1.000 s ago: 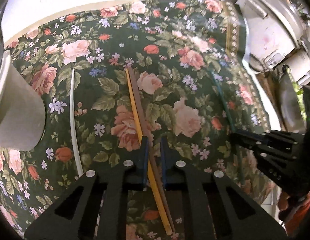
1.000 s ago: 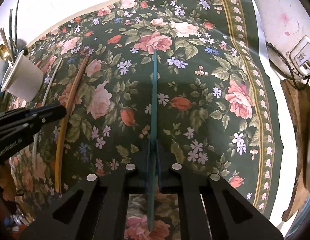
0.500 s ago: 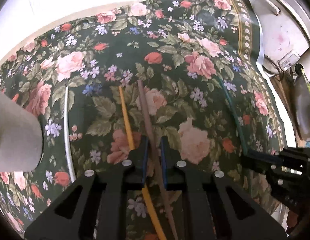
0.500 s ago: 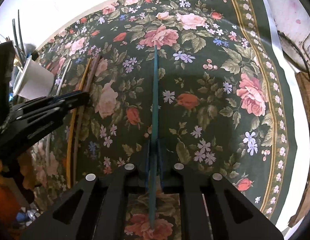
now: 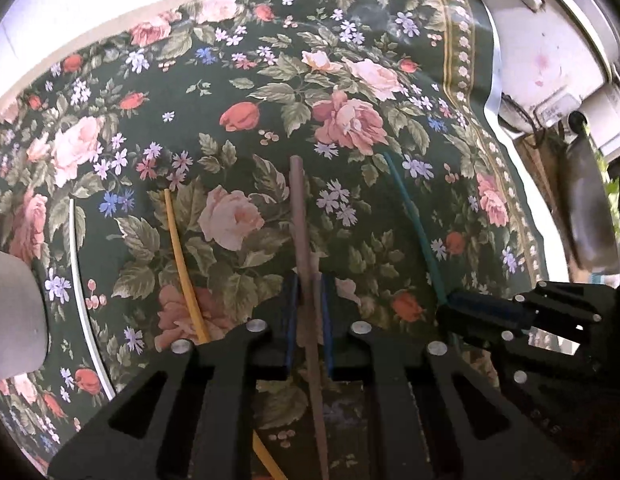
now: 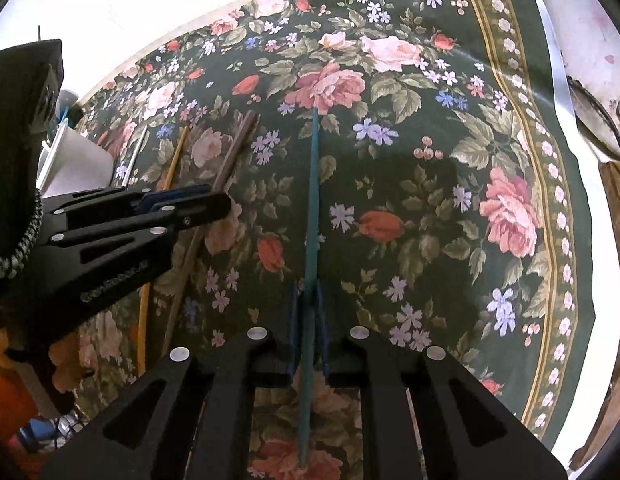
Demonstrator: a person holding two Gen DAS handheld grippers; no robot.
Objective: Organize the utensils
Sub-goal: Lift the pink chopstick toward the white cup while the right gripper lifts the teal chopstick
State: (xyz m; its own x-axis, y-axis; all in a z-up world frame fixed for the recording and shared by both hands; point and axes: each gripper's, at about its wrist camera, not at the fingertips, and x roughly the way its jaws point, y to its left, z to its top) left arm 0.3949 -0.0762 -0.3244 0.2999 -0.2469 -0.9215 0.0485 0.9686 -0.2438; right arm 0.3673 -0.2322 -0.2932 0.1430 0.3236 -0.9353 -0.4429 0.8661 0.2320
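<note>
Left gripper (image 5: 308,312) has its jaws clamped on the brown chopstick (image 5: 301,216), which lies on the floral tablecloth (image 5: 269,80). Just right of that chopstick, the right gripper (image 6: 307,320) is clamped on the teal chopstick (image 6: 313,184); left of it lie the yellow chopstick (image 5: 181,256) and the white chopstick (image 5: 75,276).

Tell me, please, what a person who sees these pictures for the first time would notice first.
First comes the dark green tablecloth covered with pink roses, which fills both views. Next, four thin sticks lie on it: the left claw is shut on the brown stick and the right claw is shut on the teal stick, while the yellow stick and the white stick lie free towards the white cup at the left edge.
</note>
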